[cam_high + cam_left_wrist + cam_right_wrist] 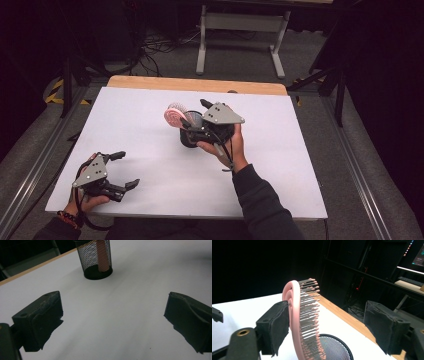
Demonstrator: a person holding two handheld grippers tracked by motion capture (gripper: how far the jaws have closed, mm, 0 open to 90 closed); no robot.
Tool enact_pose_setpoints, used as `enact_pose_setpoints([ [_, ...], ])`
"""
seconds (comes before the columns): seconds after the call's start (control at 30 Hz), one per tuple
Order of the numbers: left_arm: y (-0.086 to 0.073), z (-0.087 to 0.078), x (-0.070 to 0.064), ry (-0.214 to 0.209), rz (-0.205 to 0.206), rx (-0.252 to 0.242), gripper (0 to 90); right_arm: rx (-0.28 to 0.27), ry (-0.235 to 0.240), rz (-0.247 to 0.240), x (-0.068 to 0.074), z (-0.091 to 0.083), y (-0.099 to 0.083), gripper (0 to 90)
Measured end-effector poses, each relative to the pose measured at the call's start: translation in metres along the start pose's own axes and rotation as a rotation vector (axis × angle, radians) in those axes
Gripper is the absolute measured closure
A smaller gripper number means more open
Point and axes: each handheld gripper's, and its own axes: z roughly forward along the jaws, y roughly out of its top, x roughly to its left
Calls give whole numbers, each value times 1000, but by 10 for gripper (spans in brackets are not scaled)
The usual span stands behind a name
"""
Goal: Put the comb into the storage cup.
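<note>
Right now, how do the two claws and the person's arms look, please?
Both the left claw and the right claw are black, each with a grey three-cornered plate on top and a black cable trailing back. The jaws carry thick black pads, worn at the edges. The sleeves are dark; a beaded bracelet sits on the left wrist.

Lab – hazard tape [56, 86], floor cables [155, 50].

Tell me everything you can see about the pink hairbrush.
The pink hairbrush stands upright, handle down, in a black mesh cup near the middle of the white table. Its oval head looks like plastic, with rows of dark bristles tipped pink. The right gripper sits open around the head, one pad right beside its back; contact can't be confirmed.
</note>
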Motion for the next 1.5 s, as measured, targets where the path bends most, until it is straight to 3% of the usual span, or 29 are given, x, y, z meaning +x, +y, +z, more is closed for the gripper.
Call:
enact_pose_setpoints([
  [0.1, 0, 0, 0, 1, -3, -1, 27, 4, 12, -6, -2, -4, 1, 184],
  [0.57, 1, -1, -1, -2, -4, -12, 26, -15, -35, -37, -11, -19, 4, 154],
  [0.93, 1, -1, -1, 0, -7, -17, 26, 17, -48, -70, -10, -27, 2, 94],
  [1.5, 1, -1, -1, 2, -5, -17, 29, 14, -81, -81, -11, -41, -6, 118],
])
